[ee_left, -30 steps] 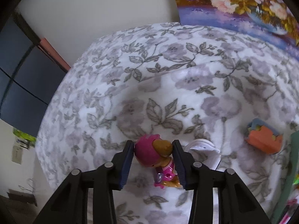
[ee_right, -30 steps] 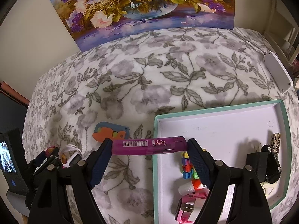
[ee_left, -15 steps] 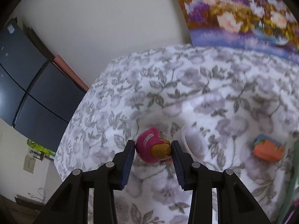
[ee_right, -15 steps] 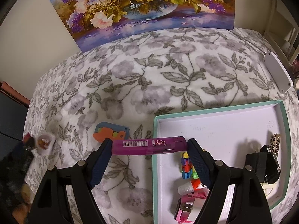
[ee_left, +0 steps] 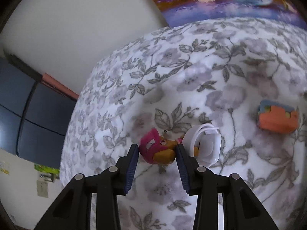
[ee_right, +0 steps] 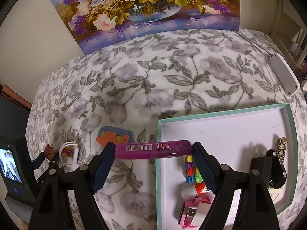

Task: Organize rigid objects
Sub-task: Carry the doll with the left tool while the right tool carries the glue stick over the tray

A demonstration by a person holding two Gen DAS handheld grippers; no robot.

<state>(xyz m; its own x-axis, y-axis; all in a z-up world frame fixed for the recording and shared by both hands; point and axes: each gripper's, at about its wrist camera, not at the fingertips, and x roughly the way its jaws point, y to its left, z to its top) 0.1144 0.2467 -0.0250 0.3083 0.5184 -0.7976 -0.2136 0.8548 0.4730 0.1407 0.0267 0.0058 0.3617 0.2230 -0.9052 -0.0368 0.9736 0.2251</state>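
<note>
Tray (ee_right: 291, 126) contents show only beside right gripper (ee_right: 153, 151).

Soft, even indoor light fills both views, warm and moderately bright, without harsh glare. The left wrist view is slightly smeared with motion blur: the bedspread (ee_left: 191, 80) pattern and the orange toy (ee_left: 277, 119) look soft. The right wrist view is crisp, the barcode on the purple marker (ee_right: 153, 149) readable. Faint shadows fall inside the tray (ee_right: 220, 126). Fisheye bending curves the painting (ee_right: 145, 9), and dark vignetting rings the corners
</note>
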